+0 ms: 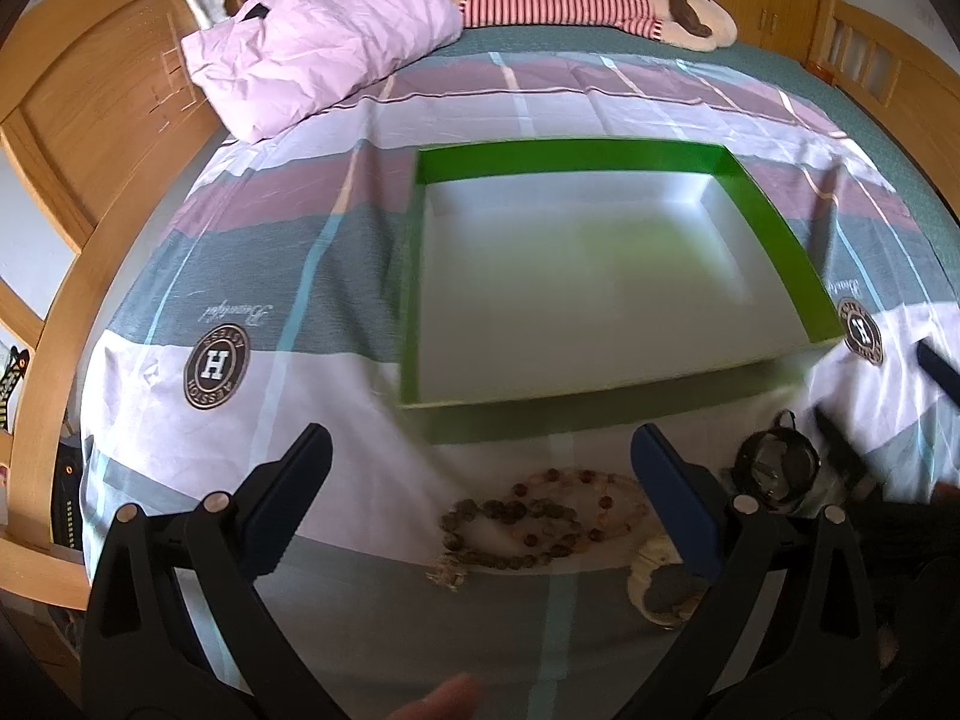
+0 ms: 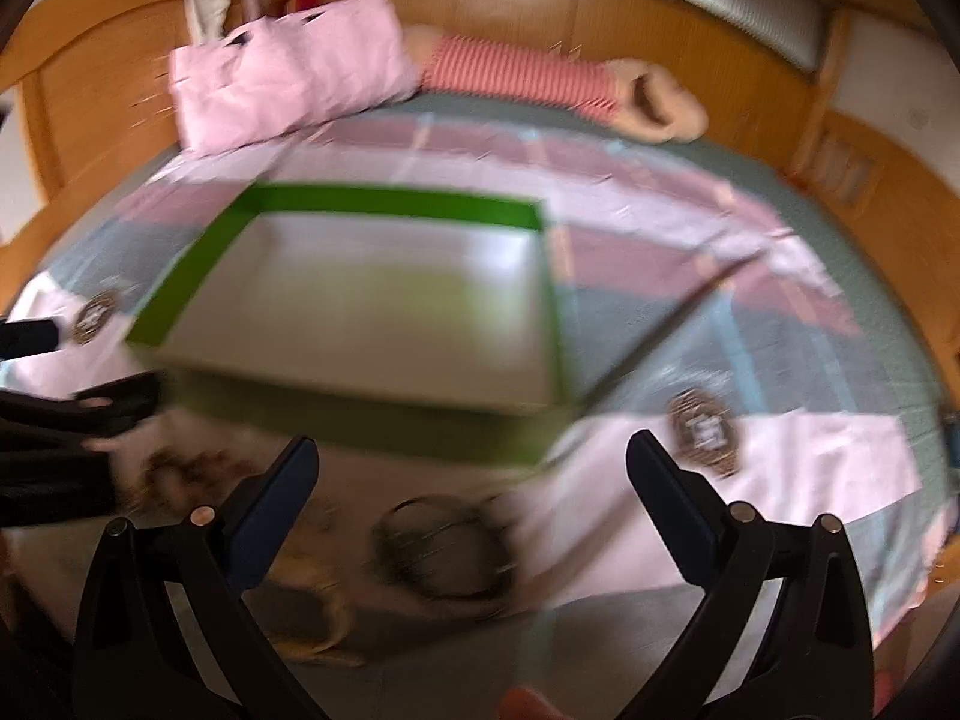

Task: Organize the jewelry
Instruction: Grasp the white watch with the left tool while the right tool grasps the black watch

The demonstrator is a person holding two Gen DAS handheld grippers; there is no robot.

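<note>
Jewelry – bead necklace (image 1: 528,525) and dark bracelet (image 2: 447,552) – sits before empty green box (image 1: 774,228); nothing sorted, both claws spread, empty.

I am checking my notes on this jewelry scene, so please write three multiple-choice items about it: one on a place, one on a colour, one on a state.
1. Where do the bead strands lie?
A. inside the box
B. on the sheet, on the near side of the box
C. on the pillow

2. What colour are the walls of the open box?
A. green
B. red
C. blue

3. How does the left gripper stand?
A. shut on the beads
B. shut on the box
C. open, holding nothing

Answers:
1 B: the beads rest on the bed sheet between the gripper fingers, outside the box.
2 A: its sides are bright green around a white floor.
3 C: the fingers are wide apart, with nothing between them.
</note>
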